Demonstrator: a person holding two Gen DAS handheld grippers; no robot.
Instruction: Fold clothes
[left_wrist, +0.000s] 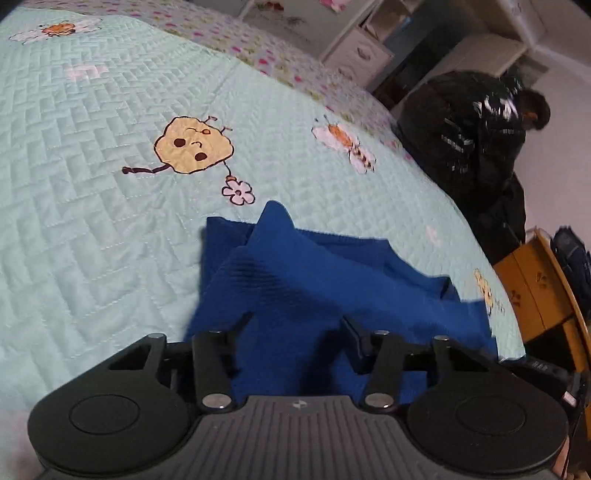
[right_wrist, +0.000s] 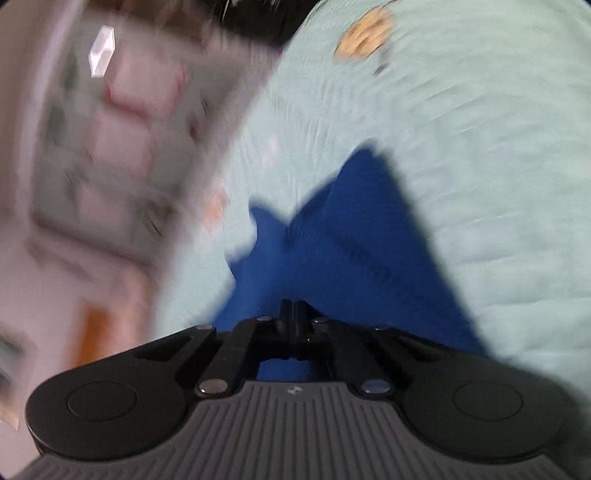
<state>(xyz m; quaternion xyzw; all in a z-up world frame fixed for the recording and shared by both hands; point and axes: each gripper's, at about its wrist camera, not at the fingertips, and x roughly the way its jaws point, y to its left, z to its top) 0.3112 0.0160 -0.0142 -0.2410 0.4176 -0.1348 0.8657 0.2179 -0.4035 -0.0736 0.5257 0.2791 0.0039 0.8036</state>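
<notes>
Mint quilted bedspread (left_wrist: 110, 240) beneath blue garment (left_wrist: 332, 280), seemingly crumpled.

Mint quilt (left_wrist: 110, 229) covers the bed – zigzag stitching, cartoon bees and a yellow blob face on it, with a floral border (left_wrist: 258, 48) along the far edge. White drawers (left_wrist: 358, 55) sit behind it, and a wooden cabinet (left_wrist: 535, 291) stands at the right. The walls look pale – the right wrist view is too blurry for more.

The left gripper (left_wrist: 295, 323) sits at the lower centre of its frame, fingers spread wide apart; the right gripper (right_wrist: 294, 317), lower centre too, has its fingers pressed together
</notes>
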